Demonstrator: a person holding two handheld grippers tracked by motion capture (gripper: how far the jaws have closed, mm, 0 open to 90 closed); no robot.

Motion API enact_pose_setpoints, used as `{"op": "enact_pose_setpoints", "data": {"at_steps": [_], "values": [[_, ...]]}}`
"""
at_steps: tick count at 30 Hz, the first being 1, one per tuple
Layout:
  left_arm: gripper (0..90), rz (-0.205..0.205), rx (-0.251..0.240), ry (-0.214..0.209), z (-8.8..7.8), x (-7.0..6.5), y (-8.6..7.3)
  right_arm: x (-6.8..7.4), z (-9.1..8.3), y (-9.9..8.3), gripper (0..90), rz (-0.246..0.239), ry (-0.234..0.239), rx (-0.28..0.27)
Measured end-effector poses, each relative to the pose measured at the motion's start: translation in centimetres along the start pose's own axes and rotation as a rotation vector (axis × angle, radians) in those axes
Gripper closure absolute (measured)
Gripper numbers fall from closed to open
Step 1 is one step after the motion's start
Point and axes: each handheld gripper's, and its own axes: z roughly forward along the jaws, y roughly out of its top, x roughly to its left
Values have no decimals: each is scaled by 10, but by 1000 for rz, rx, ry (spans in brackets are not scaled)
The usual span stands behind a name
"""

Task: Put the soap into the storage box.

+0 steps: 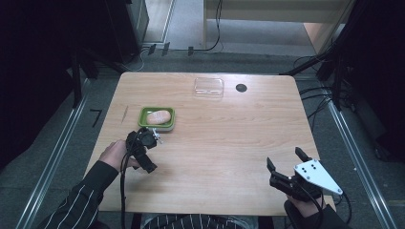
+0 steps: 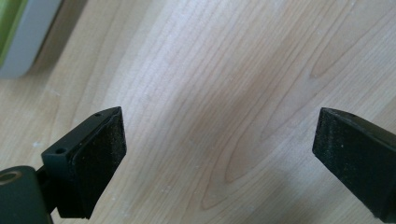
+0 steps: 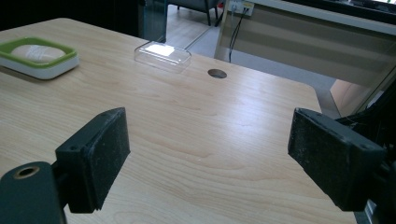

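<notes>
A green-rimmed dish (image 1: pixel 143 116) holding a pale oval bar (image 1: pixel 157 116) sits left of the table's middle; the right gripper view has the dish (image 3: pixel 56 63) and bar (image 3: pixel 35 52) at far left. My left gripper (image 1: pixel 145 149) hovers just in front of the dish, tilted down at the wood. Its jaws stand wide apart in the left gripper view (image 2: pixel 219 126), with bare table between them and a dish corner (image 2: pixel 18 42) at top left. My right gripper (image 1: pixel 285 158) is near the front right edge, open and empty (image 3: pixel 210 126).
A clear plastic box (image 1: pixel 208 87) lies at the far middle of the table, with a black round grommet (image 1: pixel 241 88) to its right; both show in the right gripper view, box (image 3: pixel 162 55) and grommet (image 3: pixel 217 73). Cables and metal rails run along the floor around the table.
</notes>
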Motion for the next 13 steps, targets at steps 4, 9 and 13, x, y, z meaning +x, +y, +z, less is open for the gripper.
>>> {"op": "enact_pose_setpoints", "data": {"at_steps": [4,9,13], "values": [[32,3,6,-17,6,-3,-2,0,-1,0,134,2,-3,-2],[23,11,16,-28,12,-4,-1,0,0,0,134,3,-1,-2],[4,-1,-2,-36,13,-2,-2,0,0,0,134,5,-3,-2]]}}
